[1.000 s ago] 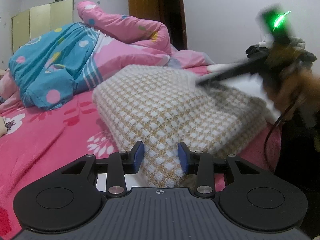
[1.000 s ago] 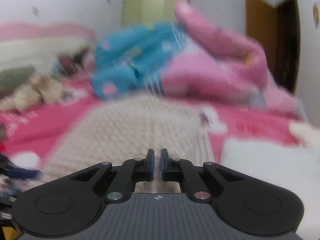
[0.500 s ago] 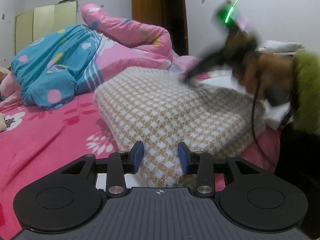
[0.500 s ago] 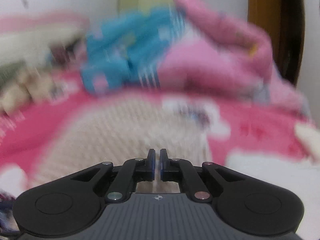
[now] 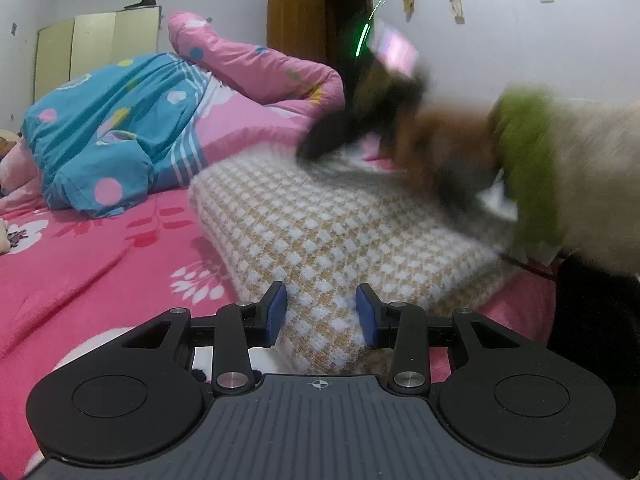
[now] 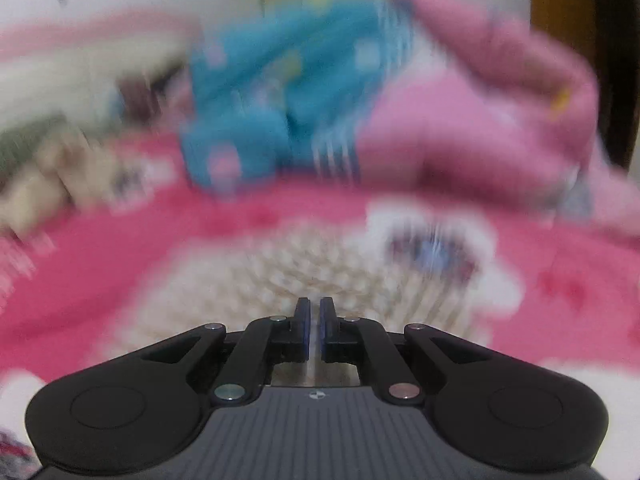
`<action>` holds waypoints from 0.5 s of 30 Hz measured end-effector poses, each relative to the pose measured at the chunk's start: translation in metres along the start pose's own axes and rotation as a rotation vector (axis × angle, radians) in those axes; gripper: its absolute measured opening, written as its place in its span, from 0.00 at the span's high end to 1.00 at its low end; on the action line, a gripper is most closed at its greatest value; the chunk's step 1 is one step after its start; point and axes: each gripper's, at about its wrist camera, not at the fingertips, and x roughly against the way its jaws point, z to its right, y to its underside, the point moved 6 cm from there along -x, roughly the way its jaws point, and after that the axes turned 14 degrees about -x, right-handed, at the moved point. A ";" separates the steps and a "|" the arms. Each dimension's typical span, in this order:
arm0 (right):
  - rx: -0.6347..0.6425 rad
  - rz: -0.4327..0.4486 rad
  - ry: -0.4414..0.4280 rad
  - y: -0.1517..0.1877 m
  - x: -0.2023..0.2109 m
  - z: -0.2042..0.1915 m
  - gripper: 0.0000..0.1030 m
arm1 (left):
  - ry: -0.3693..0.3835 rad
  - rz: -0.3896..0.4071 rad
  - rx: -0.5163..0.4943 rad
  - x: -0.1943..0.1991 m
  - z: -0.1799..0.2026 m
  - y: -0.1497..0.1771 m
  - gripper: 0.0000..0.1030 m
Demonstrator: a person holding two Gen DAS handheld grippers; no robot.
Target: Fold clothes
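Since a second ago, the right gripper (image 5: pixel 320 148) has swept from the far right edge of the folded garment to its far middle, seen from the left wrist camera as a dark blur with a green light streak above it. Behind it, the person's hand (image 5: pixel 444 140) and a green and cream sleeve (image 5: pixel 532 168) are also blurred.

A folded knit sweater (image 5: pixel 340 224) lies on the bed (image 5: pixel 80 276), which is covered in a bright pink floral sheet. Its knit is thick, in a small checked pattern of white and tan, and it forms a neat, plump rectangle with rounded folded edges. One corner points toward the left gripper (image 5: pixel 321 312).

That left gripper sits low at the near corner with its blue-padded fingers spread wide apart, the knit lying between them without being pinched.

From the right wrist camera, heavily blurred, the right gripper (image 6: pixel 315 320) has its fingers nearly pressed together, a thin gap between them; whether cloth is caught there cannot be told. Sweater knit (image 6: pixel 304 276) fills the area just ahead of it.

Behind the sweater is a heaped quilt (image 5: pixel 132 132) in blue and pink with dots, and beyond it a pale wardrobe (image 5: pixel 96 48) and a brown door (image 5: pixel 296 20).
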 end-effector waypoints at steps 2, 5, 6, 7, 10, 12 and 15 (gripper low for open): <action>-0.033 -0.013 -0.005 0.000 -0.008 0.006 1.00 | 0.007 0.004 0.013 -0.001 -0.002 0.000 0.63; 0.003 -0.037 0.014 -0.009 0.000 -0.002 1.00 | 0.013 0.009 0.020 0.000 -0.003 0.002 0.63; -0.003 -0.028 0.006 -0.017 0.006 -0.007 0.98 | 0.015 0.009 0.022 0.000 -0.003 0.003 0.63; -0.009 -0.018 -0.001 -0.024 0.011 -0.012 0.98 | 0.018 0.010 0.027 0.000 -0.004 0.004 0.63; -0.005 0.040 -0.096 -0.047 0.018 -0.036 0.98 | 0.020 0.015 0.040 0.000 -0.005 0.005 0.63; 0.015 0.001 -0.117 -0.046 -0.003 -0.047 0.98 | 0.016 0.019 0.041 0.000 -0.004 0.005 0.63; 0.038 -0.088 -0.078 -0.029 -0.042 -0.047 1.00 | 0.016 0.023 0.053 -0.001 -0.007 0.005 0.63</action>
